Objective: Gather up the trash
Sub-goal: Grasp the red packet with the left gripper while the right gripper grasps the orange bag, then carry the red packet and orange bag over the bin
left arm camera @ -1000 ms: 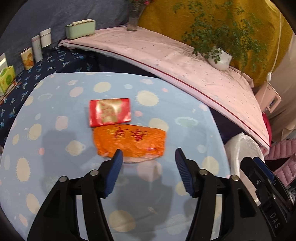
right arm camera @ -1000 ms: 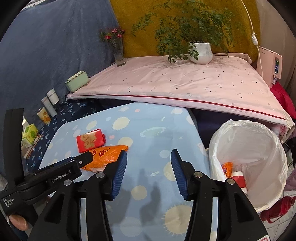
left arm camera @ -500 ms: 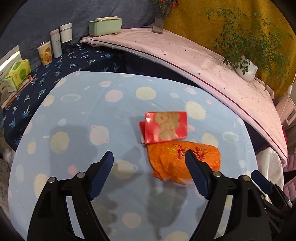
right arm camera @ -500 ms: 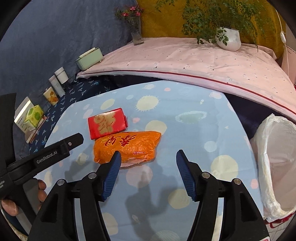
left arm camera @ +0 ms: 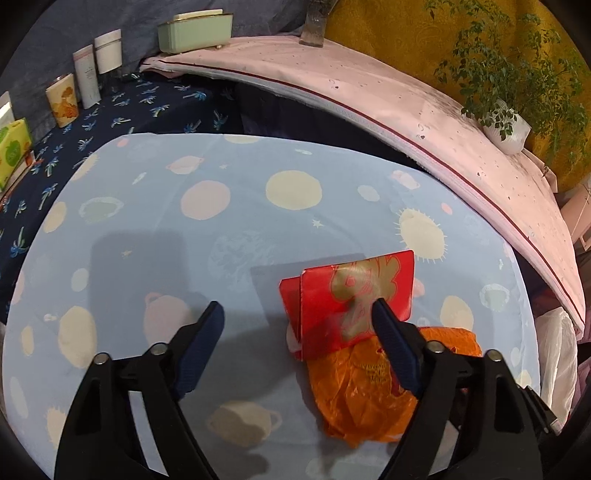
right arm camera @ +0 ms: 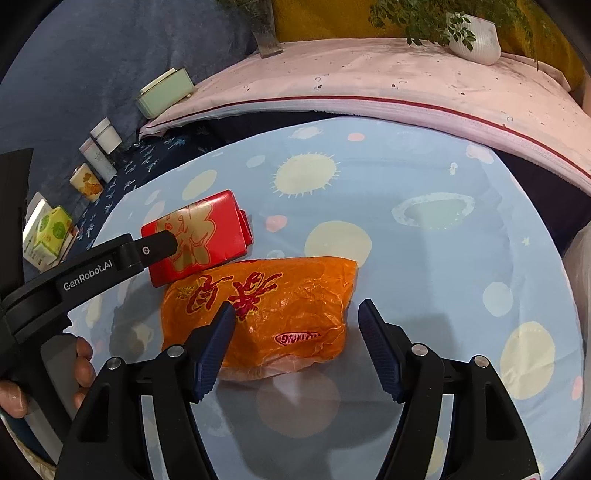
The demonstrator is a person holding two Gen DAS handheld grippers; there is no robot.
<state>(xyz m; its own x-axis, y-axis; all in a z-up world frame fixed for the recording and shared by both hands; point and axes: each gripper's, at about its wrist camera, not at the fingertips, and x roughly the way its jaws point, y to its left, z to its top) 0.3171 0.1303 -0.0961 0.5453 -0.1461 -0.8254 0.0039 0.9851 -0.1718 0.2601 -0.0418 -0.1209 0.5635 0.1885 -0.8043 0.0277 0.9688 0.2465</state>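
A red packet with gold print (left arm camera: 351, 295) lies on the blue patterned tablecloth (left arm camera: 221, 221), touching an orange plastic bag (left arm camera: 365, 391) beside it. My left gripper (left arm camera: 297, 328) is open above the cloth, its right finger over the red packet. In the right wrist view the orange bag (right arm camera: 266, 306) lies just ahead of my open right gripper (right arm camera: 295, 325), with the red packet (right arm camera: 199, 240) beyond it to the left. The left gripper's finger (right arm camera: 122, 254) reaches over the red packet there.
A pink-covered ledge (right arm camera: 406, 85) with a potted plant (right arm camera: 472, 33) and a green box (right arm camera: 166, 92) runs behind the table. Cups and boxes (left arm camera: 85, 77) stand on dark cloth at left. A white bin bag edge (left arm camera: 557, 350) shows at the right.
Both grippers have come lower and closer to the trash. The left one has moved over the red packet, the right one up to the orange bag. Both stay open.
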